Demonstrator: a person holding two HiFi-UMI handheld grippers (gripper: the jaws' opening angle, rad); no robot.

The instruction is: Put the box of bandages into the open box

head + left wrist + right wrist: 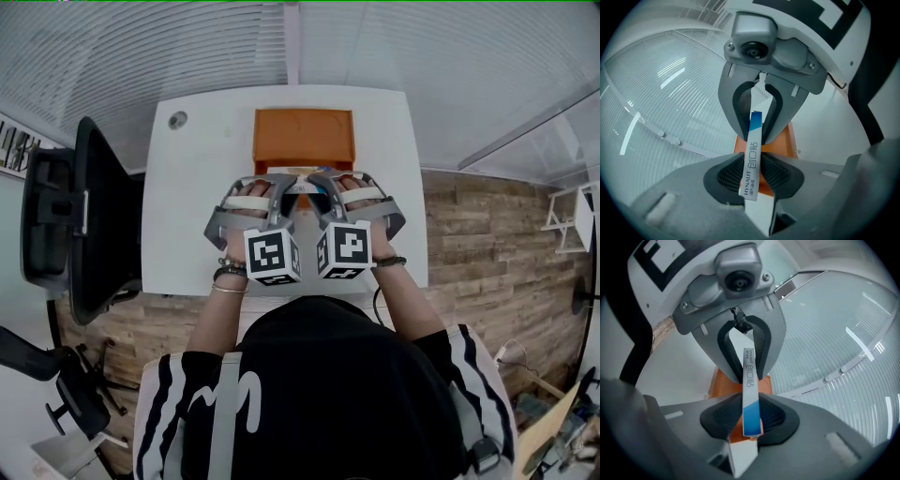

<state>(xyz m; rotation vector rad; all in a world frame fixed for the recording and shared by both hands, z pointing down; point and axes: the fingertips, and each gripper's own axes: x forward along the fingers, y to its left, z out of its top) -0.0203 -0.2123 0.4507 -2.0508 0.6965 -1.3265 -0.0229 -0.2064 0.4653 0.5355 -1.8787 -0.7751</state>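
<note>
Box of bandages (305, 193): thin white-and-blue carton, held in the air, edge-on, just on the person's side of the open box (304, 139). It hangs about at that box's near wall, not yet over the hollow.

Left gripper (274, 190) is clenched on one end of the carton and right gripper (334, 190) on the other. Each gripper view shows pads pressed flat on both broad faces (carton at (753, 154) and (750, 394)). The two tools sit nose to nose, tilted down twd the open box.

The open box is orange, lid off, and looks empty as far as I can see. It rests on the white table (202, 178), toward the far edge. A dark chair (89, 216) stands well left of it.

Step in hand, prob.: carry fwd and lower in. To do it well:
- Move both hands as one. If they drift apart or twist, a light carton like this will likely bend or slip.
- Keep the squeeze as is, no harder. Thin card dents easily.
- Get the whole length past the near wall before going down, else an end may catch the rim.
- Centre it btwn the side walls and keep it level.
- Let go low inside, both ends together, so it doesn't tip or bounce out.
</note>
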